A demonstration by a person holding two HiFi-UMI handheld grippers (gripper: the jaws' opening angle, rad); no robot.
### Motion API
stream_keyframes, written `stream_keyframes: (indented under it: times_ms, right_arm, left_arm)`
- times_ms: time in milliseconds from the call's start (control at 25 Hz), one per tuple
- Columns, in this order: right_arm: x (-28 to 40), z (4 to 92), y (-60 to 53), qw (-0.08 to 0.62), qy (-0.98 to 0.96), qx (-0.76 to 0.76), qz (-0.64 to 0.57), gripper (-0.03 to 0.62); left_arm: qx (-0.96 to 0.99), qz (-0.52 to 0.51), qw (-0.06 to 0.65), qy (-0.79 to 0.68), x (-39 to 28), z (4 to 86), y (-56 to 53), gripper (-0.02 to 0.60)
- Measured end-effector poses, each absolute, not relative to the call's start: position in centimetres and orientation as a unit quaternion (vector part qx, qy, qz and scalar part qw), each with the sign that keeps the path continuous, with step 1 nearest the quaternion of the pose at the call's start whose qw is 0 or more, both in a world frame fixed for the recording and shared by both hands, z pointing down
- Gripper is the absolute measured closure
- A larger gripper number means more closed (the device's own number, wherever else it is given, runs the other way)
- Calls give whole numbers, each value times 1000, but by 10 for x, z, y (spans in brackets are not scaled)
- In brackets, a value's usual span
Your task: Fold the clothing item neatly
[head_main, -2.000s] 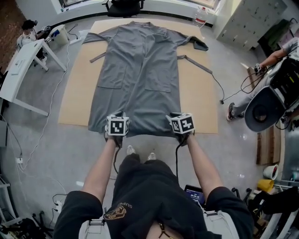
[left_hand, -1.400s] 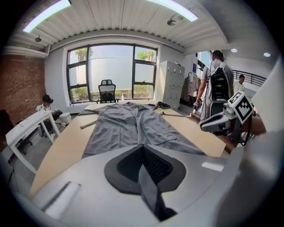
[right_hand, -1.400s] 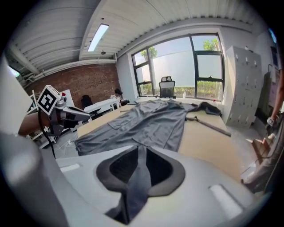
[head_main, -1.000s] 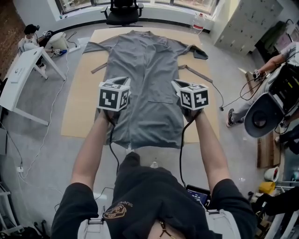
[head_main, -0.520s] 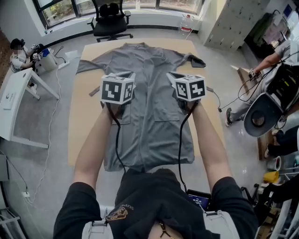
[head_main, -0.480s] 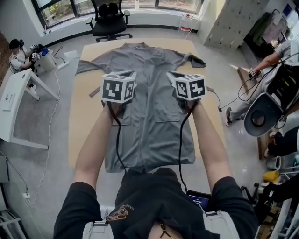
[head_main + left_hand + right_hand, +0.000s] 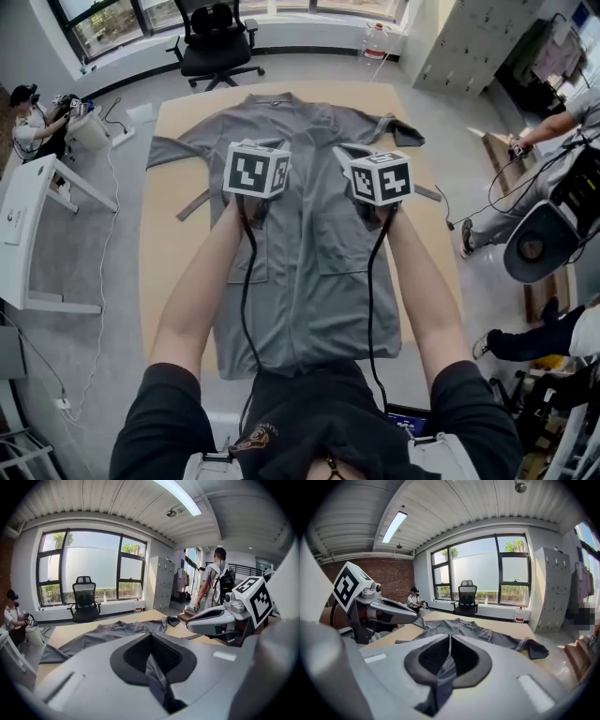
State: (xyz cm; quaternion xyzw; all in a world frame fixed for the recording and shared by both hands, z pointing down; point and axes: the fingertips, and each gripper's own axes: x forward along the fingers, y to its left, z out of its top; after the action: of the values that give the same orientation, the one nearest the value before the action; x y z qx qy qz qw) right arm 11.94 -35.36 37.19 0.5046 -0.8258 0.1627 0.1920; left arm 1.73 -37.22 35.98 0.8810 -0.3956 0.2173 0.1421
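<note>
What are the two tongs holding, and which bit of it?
Both hold the grey robe. The left tongs and the right tongs each pinch an edge of its cloth, lifted above the robe's middle.

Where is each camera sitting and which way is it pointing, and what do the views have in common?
Head view: on the person's head, facing steeply down at the grey robe on the board; both forearms and torso show.
Left gripper view: on the left gripper, looking along jaws shut on the robe toward the windows; the right gripper shows.
Right gripper view: on the right gripper, same heading and grip; the left gripper shows.
Shared: all three show the office chair.
</note>
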Motion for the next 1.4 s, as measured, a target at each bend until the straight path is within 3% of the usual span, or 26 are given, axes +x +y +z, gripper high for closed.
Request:
stream_keyframes:
  times_ms: [320,640,1040,1200,1280,1400]
  right_arm:
    - [148,409,-416,194,-840,477,172,579]
    - [153,478,-446,194,-847,447,211,579]
    - [152,528,-483,203,-840,454,216,579]
    - [148,541,-488,210,-841,448,219,579]
    - [148,552,-487,226,-838,445,222,578]
    - [154,570,-486,260,-826,442,233,578]
  left_arm:
    - [870,229,162,-405,59,417,-438,566]
    - [841,286,199,-413,63,505,-485,491]
    - [836,303,190,-416,65,574,-538,419]
    - [835,330,200,-393,72,592,-541,443]
    - [833,342,194,-389,72,595,-541,568]
    - [842,328,188,-385,72,582,-544,569]
